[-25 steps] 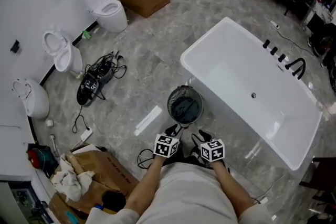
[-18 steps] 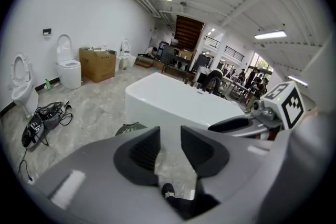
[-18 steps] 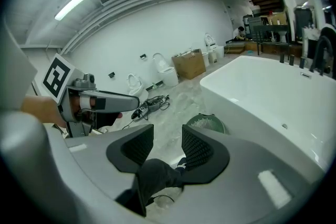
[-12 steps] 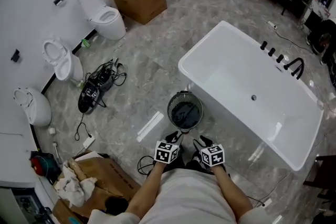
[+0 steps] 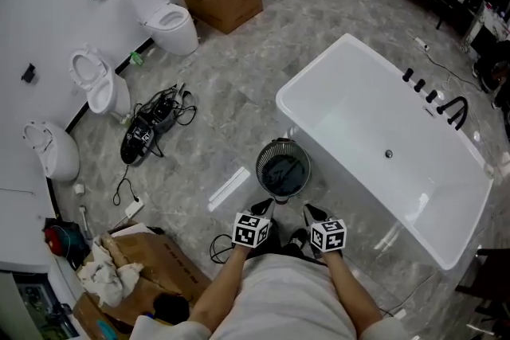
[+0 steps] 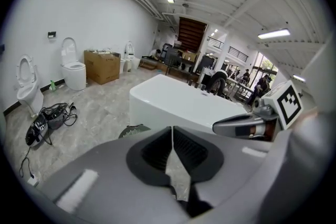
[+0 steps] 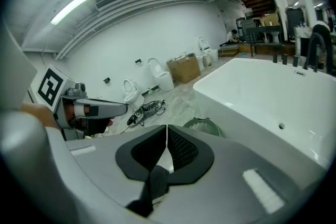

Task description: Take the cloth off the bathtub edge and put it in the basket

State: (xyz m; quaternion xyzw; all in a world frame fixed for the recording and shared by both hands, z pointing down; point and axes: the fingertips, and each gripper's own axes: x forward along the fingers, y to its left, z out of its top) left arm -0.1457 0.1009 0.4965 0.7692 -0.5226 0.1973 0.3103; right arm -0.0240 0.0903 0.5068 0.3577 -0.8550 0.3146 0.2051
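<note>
Cloth [image 5: 280,171] in basket [image 5: 257,164] | grey marble floor [image 5: 231,91] beside white bathtub [image 5: 374,123] | left tongs [image 5: 265,205], right tongs [image 5: 308,210] just closed, empty

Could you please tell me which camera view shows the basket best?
The head view: it looks down into the basket, showing the whole rim and a dark cloth inside. The left gripper view catches only a sliver of rim; the right gripper view shows the top obliquely, contents hidden.
</note>
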